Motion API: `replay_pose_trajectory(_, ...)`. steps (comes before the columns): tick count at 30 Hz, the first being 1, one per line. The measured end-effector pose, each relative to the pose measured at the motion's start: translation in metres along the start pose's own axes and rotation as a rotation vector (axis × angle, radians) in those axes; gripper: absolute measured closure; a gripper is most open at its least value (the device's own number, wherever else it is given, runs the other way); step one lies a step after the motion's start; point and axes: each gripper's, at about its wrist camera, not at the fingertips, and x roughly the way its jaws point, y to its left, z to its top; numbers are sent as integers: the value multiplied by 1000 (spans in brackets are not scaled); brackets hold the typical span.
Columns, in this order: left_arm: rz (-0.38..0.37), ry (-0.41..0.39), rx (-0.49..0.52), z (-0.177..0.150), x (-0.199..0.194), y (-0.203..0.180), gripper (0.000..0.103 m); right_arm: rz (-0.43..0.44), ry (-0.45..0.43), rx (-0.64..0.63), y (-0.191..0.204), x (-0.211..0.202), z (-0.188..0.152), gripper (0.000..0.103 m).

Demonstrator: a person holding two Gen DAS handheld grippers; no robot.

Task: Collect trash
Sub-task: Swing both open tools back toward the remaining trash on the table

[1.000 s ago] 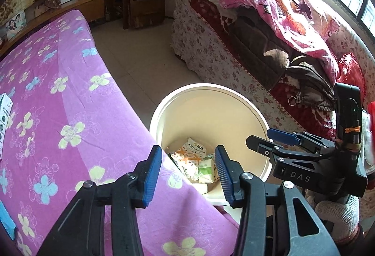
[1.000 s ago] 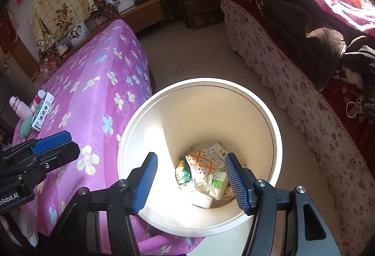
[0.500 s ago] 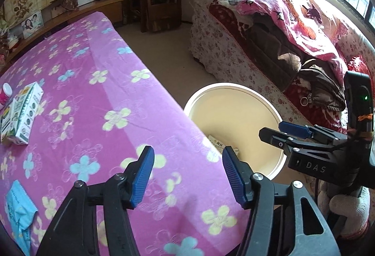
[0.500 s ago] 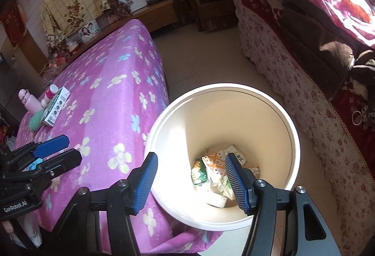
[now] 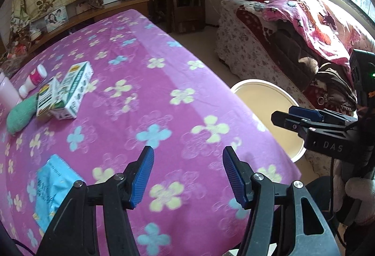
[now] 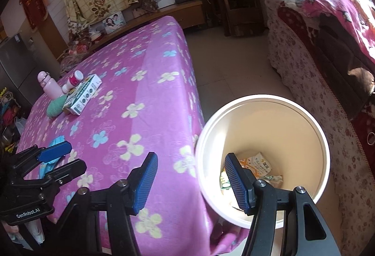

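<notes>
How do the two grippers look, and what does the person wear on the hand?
Both the left gripper and the right gripper have black angular frames with silver pivot bolts and ribbed blue pads. The right one carries "DAS" lettering, a green light and a black cable; the left reads "GenRobot.AI". A white knitted glove covers the right hand.

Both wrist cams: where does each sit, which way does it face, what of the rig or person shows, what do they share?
Left wrist: on the left gripper, angled down over the purple tablecloth; right gripper and a gloved hand at right.
Right wrist: on the right gripper, angled down at table edge and white bin; left gripper at left.
Shared: tablecloth, bin, green-white carton, blue packet.
</notes>
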Motion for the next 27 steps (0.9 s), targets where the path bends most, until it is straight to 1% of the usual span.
replay_pose_trajectory(8,45,-6,-55,-21,-21,45,41,43,21,-52,40,11,2,40)
replay_pose_trajectory(11,59,-6,-78,-28,-28,61,39,77,42,-48,54,19,2,40)
replay_pose_trajectory(19,72,-9,-123,-46,-43,100,38,117,68,-102,96,31,1,39)
replay_pose_trajectory(22,47,-14,-124,-52,-51,114,37,127,80,-119,108,36,1,39)
replay_pose_trajectory(24,11,-21,-128,-59,-57,124,33,133,87,-131,115,38,0,39)
replay_pose_trajectory(27,7,-12,-158,-67,-60,145,31,138,94,-144,123,41,-2,38)
